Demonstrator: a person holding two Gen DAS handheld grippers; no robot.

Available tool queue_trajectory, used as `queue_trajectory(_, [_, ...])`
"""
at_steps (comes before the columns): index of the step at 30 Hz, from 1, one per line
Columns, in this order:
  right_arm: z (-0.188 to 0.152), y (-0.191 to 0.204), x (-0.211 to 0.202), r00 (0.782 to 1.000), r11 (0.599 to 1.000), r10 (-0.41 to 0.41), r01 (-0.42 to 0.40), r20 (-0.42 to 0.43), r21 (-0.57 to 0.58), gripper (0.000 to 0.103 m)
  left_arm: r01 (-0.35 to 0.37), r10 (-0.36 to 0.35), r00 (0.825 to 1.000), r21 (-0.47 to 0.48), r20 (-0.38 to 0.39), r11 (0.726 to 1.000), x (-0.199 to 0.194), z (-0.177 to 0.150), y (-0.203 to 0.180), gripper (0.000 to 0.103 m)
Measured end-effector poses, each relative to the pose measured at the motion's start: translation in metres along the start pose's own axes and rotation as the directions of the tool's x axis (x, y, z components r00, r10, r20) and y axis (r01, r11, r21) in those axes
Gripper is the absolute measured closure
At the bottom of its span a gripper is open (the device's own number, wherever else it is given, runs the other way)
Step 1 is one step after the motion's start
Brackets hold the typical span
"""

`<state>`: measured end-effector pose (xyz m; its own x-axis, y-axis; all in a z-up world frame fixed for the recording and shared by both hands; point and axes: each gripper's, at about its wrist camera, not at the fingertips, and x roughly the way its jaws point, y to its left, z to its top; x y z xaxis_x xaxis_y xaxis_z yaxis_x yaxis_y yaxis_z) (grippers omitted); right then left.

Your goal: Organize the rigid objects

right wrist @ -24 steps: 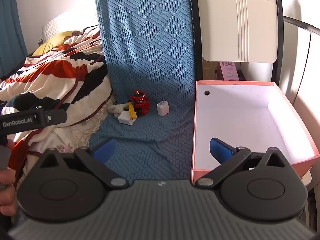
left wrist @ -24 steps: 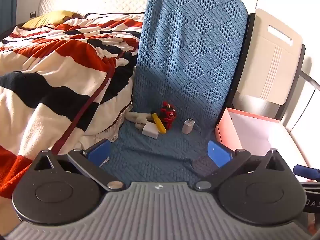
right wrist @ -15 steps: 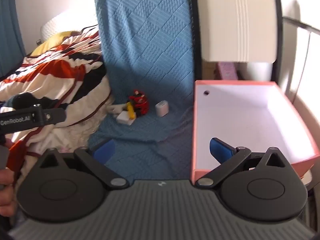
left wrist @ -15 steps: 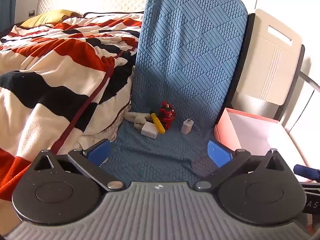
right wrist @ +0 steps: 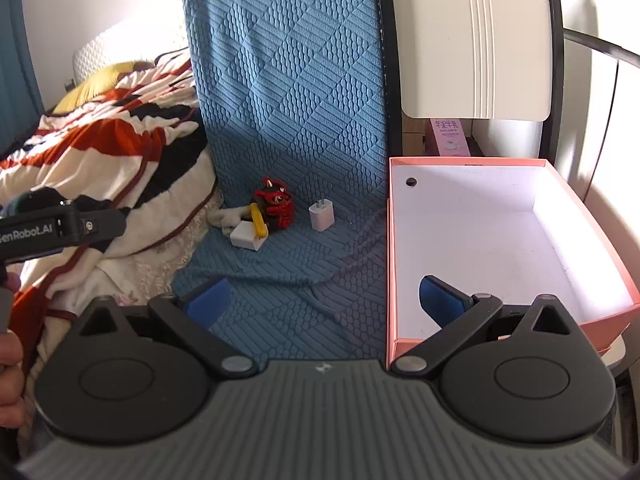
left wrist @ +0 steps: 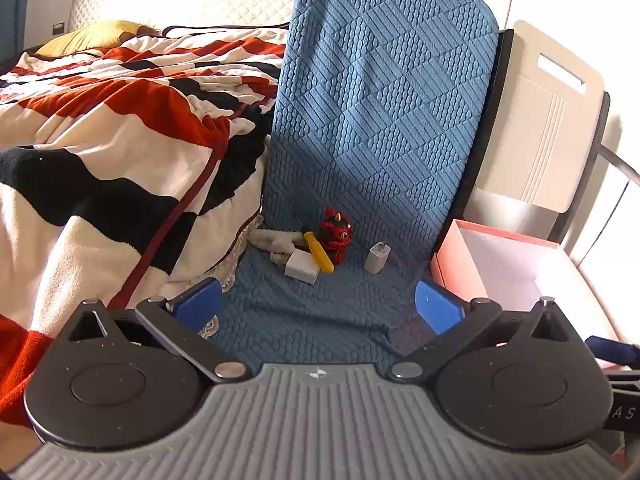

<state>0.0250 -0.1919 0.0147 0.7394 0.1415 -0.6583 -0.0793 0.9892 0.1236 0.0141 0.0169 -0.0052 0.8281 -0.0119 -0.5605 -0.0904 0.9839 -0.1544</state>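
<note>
Small objects lie at the back of the blue mat [left wrist: 312, 312]: a red toy figure [left wrist: 337, 237], a yellow stick [left wrist: 319, 257], a white block [left wrist: 302, 268], a cream-coloured piece [left wrist: 274, 242] and a small white charger plug [left wrist: 377, 258]. They also show in the right wrist view: red toy figure [right wrist: 274, 205], yellow stick [right wrist: 258, 221], white block [right wrist: 246, 236], plug [right wrist: 322, 215]. A pink box [right wrist: 500, 240] with a white inside stands at the right, empty. My left gripper [left wrist: 318, 306] is open, well short of the objects. My right gripper [right wrist: 324, 300] is open, its right finger over the box.
A striped red, black and cream blanket [left wrist: 100, 152] lies on the bed at the left. A beige panel [right wrist: 476, 40] stands behind the box. The left gripper's handle [right wrist: 52, 228] and the person's hand show at the left of the right wrist view.
The left wrist camera has drawn back slightly, so the objects look a little farther away. The right gripper has shifted slightly. Both grippers stay open.
</note>
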Motion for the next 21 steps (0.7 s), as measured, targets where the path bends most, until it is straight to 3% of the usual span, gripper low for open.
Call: queue_trajectory(21, [0.001, 0.014, 0.007, 0.999, 1.0, 0.017, -0.016, -0.044, 0.019, 0.0, 0.066, -0.065, 0.997, -0.035, 0.034, 0.997, 0.006, -0.001, 0.02, 0.0])
